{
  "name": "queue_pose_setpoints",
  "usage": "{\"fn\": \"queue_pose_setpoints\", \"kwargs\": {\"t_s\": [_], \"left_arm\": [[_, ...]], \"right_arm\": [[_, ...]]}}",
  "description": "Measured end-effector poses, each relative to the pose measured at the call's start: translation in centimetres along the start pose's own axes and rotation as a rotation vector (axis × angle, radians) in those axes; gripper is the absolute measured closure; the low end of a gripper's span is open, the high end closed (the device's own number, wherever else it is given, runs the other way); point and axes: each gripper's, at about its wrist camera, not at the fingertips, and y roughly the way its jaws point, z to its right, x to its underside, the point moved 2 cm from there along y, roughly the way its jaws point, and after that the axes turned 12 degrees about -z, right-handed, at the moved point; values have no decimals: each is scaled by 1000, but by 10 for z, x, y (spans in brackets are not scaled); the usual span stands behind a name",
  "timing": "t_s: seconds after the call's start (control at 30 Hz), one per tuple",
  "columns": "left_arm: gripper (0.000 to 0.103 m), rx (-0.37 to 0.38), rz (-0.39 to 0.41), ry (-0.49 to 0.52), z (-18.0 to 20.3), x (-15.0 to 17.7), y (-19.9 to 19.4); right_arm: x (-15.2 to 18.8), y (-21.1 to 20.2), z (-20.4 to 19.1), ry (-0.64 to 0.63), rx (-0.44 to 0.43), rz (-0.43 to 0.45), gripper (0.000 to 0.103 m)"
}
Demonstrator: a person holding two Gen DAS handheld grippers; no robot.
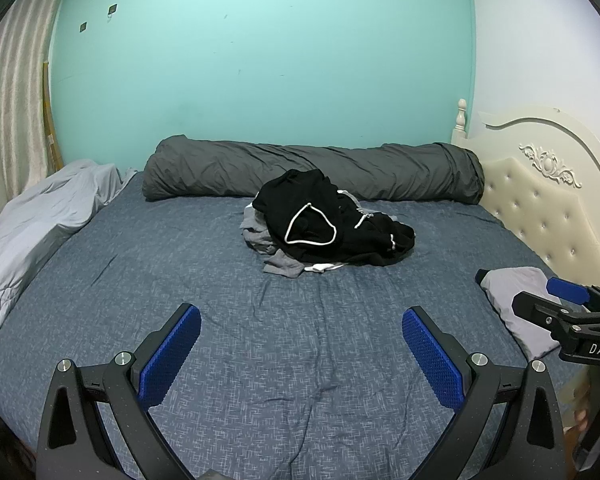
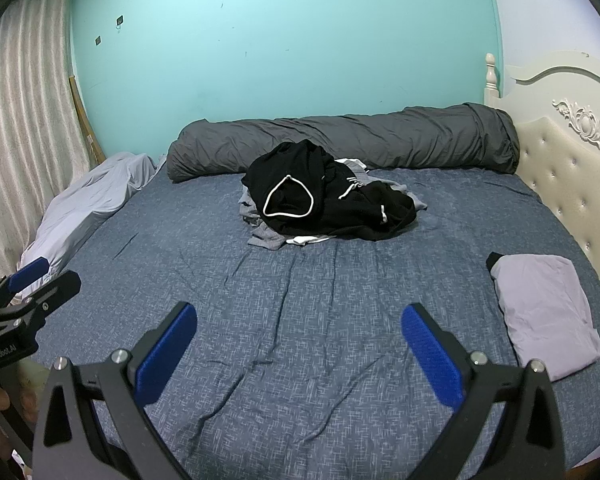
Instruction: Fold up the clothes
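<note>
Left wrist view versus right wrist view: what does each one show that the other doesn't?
Only the left wrist view shows the right gripper from the side, at its right edge, partly covering the folded grey garment.

Only the right wrist view shows that garment whole, the left gripper from the side, and the curtain's top.

Both show open blue fingers over the blue bedspread, the pile of black and grey clothes, the rolled dark duvet and the cream headboard.

A crumpled heap of black, white-trimmed and grey clothes (image 2: pixel 324 200) lies mid-bed; one folded lilac garment (image 2: pixel 544 312) lies flat apart.
</note>
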Motion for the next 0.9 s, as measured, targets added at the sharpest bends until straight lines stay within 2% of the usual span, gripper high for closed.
{"fn": "queue_pose_setpoints", "kwargs": {"t_s": [0.53,0.73,0.9], "left_arm": [[0,12,-1,-18,-4,0,9],[0,-7,-15,-29,-14,2,33],[0,-4,-37,-45,-23,3,65]], "right_arm": [[0,10,8,43,-14,-22,0],[1,32,15,57,-43,-43,0],[-1,67,22,70,-55,-97,0]]}}
